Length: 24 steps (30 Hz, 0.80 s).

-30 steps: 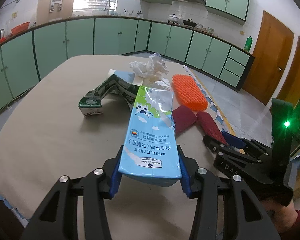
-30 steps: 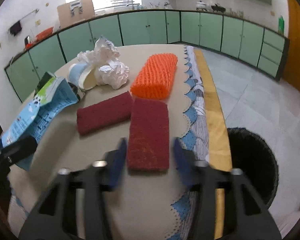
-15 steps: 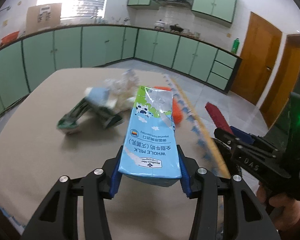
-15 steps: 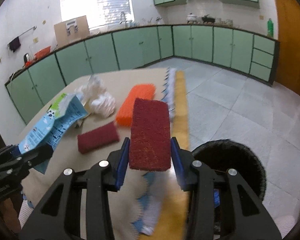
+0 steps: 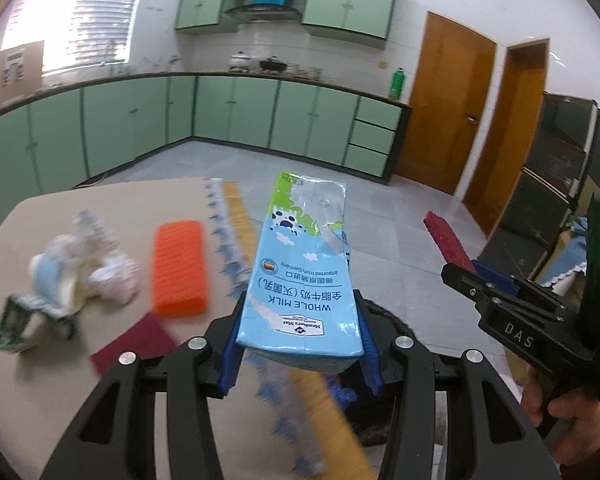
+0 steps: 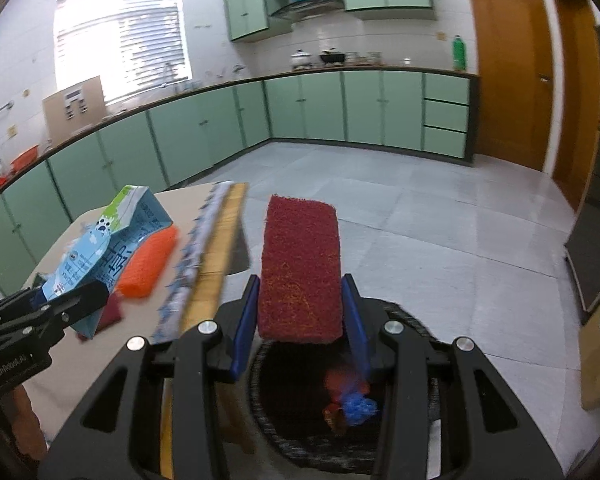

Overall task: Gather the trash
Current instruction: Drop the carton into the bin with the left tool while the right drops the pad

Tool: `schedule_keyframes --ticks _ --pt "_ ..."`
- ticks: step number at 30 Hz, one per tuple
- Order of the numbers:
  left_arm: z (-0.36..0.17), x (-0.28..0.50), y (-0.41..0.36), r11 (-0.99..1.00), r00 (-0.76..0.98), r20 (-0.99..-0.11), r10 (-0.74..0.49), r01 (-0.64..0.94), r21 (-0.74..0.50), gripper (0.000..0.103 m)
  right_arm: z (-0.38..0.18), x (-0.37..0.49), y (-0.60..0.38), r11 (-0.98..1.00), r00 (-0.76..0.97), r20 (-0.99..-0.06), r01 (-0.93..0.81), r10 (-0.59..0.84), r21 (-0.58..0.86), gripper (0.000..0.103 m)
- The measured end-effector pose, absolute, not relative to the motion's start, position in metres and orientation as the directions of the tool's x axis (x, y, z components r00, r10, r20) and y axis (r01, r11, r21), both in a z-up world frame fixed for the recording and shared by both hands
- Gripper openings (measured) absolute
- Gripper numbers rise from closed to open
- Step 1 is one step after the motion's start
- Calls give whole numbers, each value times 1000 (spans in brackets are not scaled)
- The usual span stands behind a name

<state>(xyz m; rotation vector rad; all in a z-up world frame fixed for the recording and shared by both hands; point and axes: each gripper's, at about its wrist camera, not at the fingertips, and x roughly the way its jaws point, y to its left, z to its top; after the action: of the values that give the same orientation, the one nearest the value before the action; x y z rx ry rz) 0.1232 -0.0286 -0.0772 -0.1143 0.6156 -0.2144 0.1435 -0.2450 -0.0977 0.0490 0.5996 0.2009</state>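
My left gripper (image 5: pixel 300 344) is shut on a flattened blue milk carton (image 5: pixel 304 272) and holds it past the table's right edge; the carton also shows in the right wrist view (image 6: pixel 100 248). My right gripper (image 6: pixel 300 320) is shut on a dark red scouring pad (image 6: pixel 300 264) and holds it above the black trash bin (image 6: pixel 412 432), which has red and blue scraps inside. The right gripper and its pad (image 5: pixel 448 240) appear at the right of the left wrist view. The bin (image 5: pixel 384 412) lies just below the left gripper.
On the table (image 5: pixel 100 208) lie an orange sponge (image 5: pixel 178 268), another dark red pad (image 5: pixel 136 344), crumpled white paper (image 5: pixel 100 264), a paper cup (image 5: pixel 54 276) and a green carton (image 5: pixel 16 324). A patterned cloth fringe (image 6: pixel 204 248) runs along the table edge. Tiled floor (image 6: pixel 440 240) lies beyond.
Both grippers have swung right off the table with their loads. The right gripper closed on and lifted the red pad and now holds it over the bin; the carton follows toward the bin.
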Motion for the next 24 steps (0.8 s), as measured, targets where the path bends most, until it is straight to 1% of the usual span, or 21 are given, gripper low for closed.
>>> schedule_keyframes --ticks 6,14,17,19,20,21,23,24 --pt "-87 154 -63 965 784 -563 -261 204 -162 48 -114 159 -278 990 810 -569 -111 143 91 39" --pt "-108 192 -94 959 748 -601 -281 229 -164 48 -147 181 -306 994 784 -611 -76 111 84 39" --pt "-115 209 -106 954 718 -629 -298 247 -170 48 -163 190 -309 995 769 -632 -67 96 69 40" --pt "-120 217 -111 950 704 -640 -308 259 -174 49 -172 194 -312 997 760 -645 -54 75 53 53" --pt "-122 221 -113 948 695 -646 -315 265 -177 54 -178 196 -315 998 758 -649 -44 64 48 55" --pt "-122 223 -115 947 694 -646 -318 267 -179 63 -181 200 -314 998 754 -654 -37 56 44 58" --pt "-122 226 -118 944 695 -642 -325 274 -181 67 -188 201 -318 999 746 -664 -25 44 38 62" --pt "-122 226 -119 943 694 -642 -327 279 -180 68 -190 200 -319 999 745 -666 -18 37 35 68"
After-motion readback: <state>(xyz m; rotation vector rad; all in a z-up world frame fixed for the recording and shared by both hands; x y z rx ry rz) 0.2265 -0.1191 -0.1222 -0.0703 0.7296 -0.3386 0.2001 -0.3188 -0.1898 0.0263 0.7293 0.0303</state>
